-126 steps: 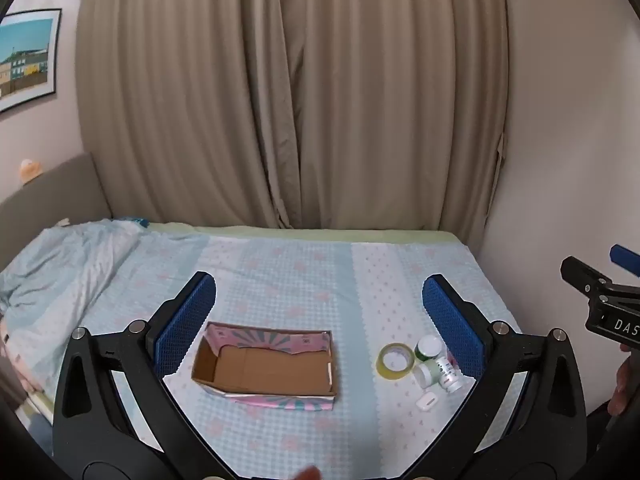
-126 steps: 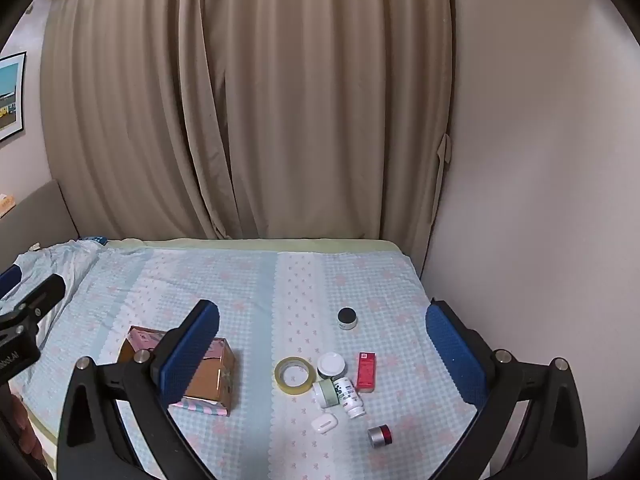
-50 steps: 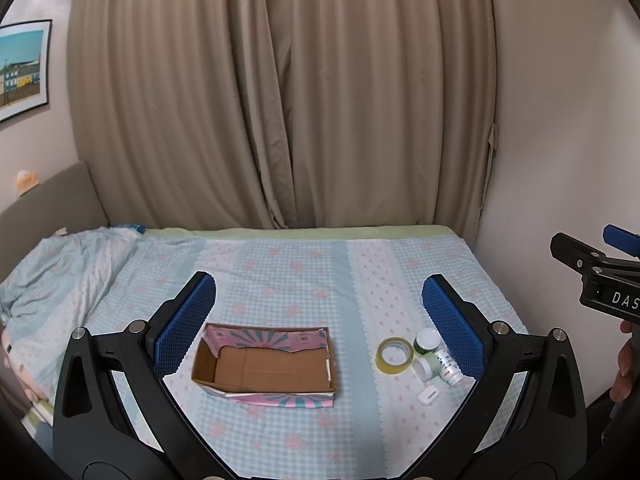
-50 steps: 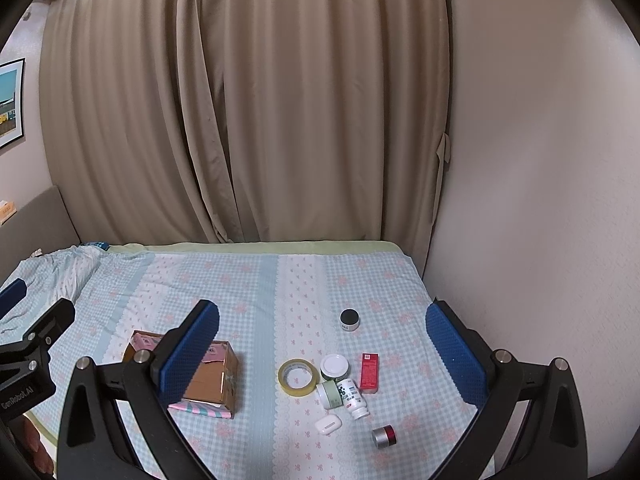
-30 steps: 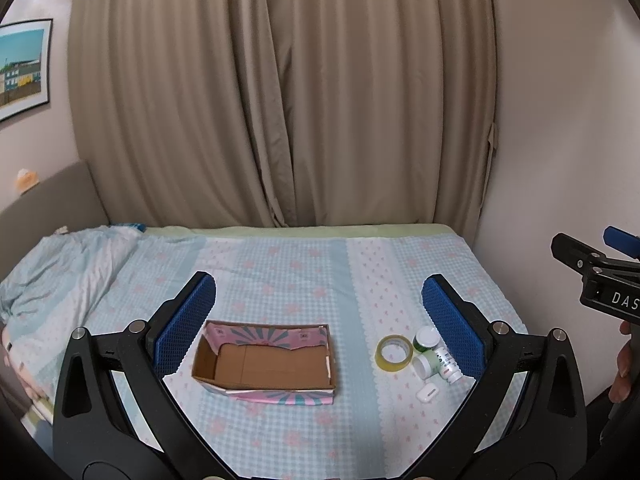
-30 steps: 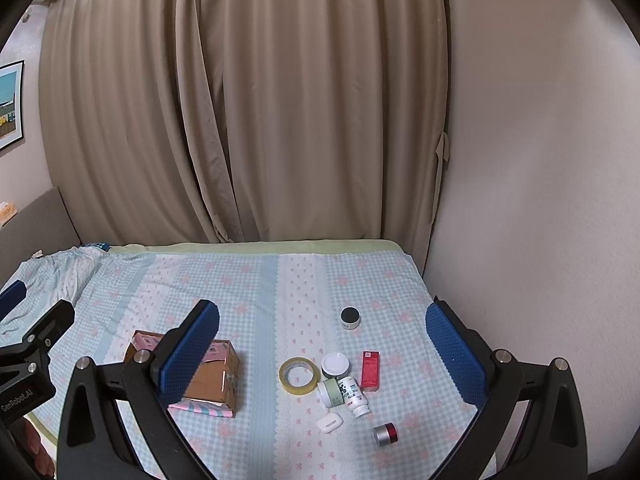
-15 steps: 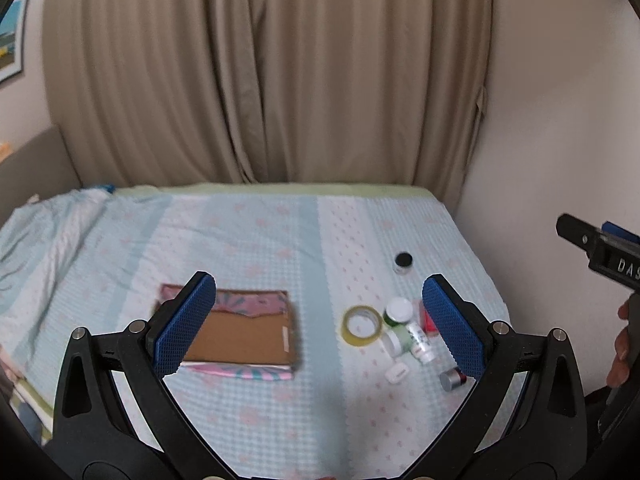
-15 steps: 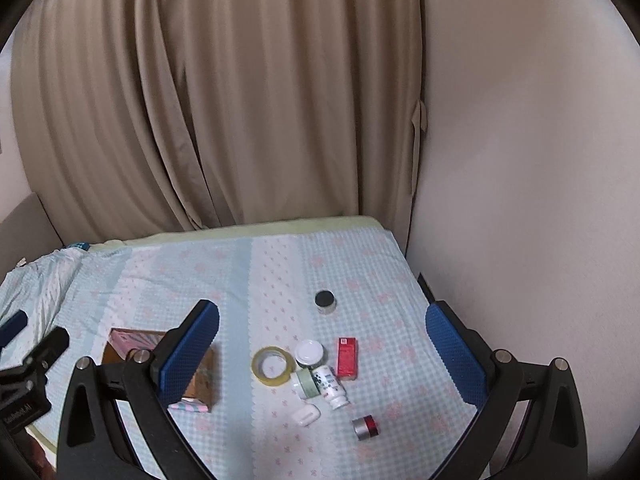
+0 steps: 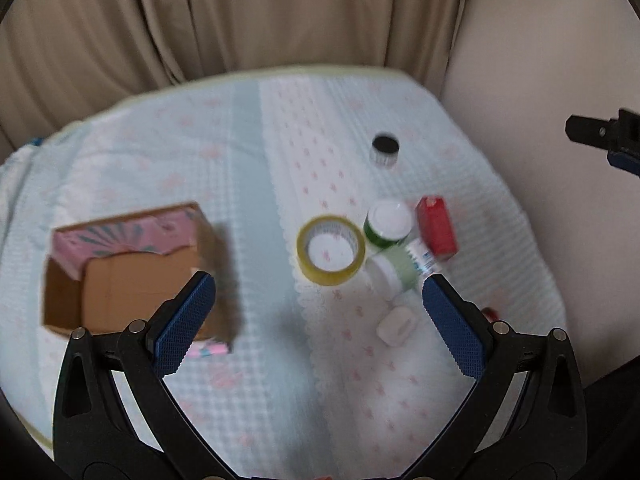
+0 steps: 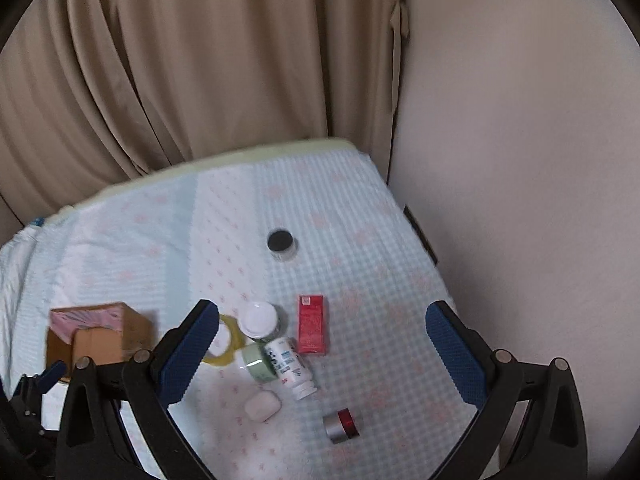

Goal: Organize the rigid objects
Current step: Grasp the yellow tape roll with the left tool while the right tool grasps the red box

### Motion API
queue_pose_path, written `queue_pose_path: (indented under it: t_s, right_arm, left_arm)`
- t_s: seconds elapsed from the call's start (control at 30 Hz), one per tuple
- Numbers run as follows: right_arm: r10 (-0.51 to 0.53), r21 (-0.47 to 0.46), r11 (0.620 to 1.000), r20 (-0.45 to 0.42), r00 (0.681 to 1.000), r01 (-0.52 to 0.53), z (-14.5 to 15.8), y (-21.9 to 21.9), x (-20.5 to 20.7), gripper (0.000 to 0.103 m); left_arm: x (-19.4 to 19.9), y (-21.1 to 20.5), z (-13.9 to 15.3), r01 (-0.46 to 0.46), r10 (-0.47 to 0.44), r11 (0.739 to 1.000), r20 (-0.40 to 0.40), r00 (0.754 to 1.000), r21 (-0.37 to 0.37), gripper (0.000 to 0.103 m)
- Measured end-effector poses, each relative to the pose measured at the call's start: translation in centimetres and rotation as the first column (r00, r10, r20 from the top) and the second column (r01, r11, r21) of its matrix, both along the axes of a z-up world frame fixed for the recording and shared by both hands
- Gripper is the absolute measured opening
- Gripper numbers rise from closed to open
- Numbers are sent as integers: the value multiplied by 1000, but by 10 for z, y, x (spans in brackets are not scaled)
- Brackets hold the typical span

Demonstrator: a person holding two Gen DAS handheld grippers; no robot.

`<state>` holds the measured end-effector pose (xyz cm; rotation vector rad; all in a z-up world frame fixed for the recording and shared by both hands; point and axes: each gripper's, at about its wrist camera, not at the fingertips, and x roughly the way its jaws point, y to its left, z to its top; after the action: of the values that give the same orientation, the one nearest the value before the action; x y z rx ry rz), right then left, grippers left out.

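Observation:
An open cardboard box (image 9: 120, 276) with pink patterned flaps sits on the bed at the left; it also shows in the right wrist view (image 10: 96, 336). Right of it lie a yellow tape roll (image 9: 331, 249), a green white-capped jar (image 9: 387, 226), a white bottle on its side (image 10: 289, 366), a red carton (image 10: 313, 323), a small white case (image 10: 262, 405), a red-and-silver cylinder (image 10: 341, 426) and a black-lidded jar (image 10: 282, 245). My left gripper (image 9: 316, 320) is open and empty above the bed. My right gripper (image 10: 322, 352) is open and empty above the cluster.
The bed (image 9: 248, 136) has a light blue and white patterned cover. Beige curtains (image 10: 200, 60) hang behind it and a plain wall (image 10: 520, 160) runs along its right edge. Rumpled bedding lies at the far left (image 10: 16, 264).
Both grippers have tilted down and moved closer to the bed, so the objects look larger. The left gripper has shifted right toward the tape roll. Nothing on the bed has moved.

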<state>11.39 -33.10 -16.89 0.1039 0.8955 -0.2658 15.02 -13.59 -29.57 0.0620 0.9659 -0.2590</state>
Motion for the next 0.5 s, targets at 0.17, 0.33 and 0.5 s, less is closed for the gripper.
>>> queue_pose_path:
  t_s: [0.17,0.33,0.5]
  right_arm:
    - [-4,13,1000,-93,996,6,-81,-9,31,102]
    - [-12,25,1000,-149,989,16,-159,-17,62,93]
    - [-14,30,999,-202,979,21,-212,-22,84,82]
  left_arm:
    - [30,-10,-83,17,-16,1000,-21,1000,11,102]
    - [48,-26,-148,42,-42,998,16,999,51,102]
    - [60,-39,-189,110,-113,992,47,992,69,102]
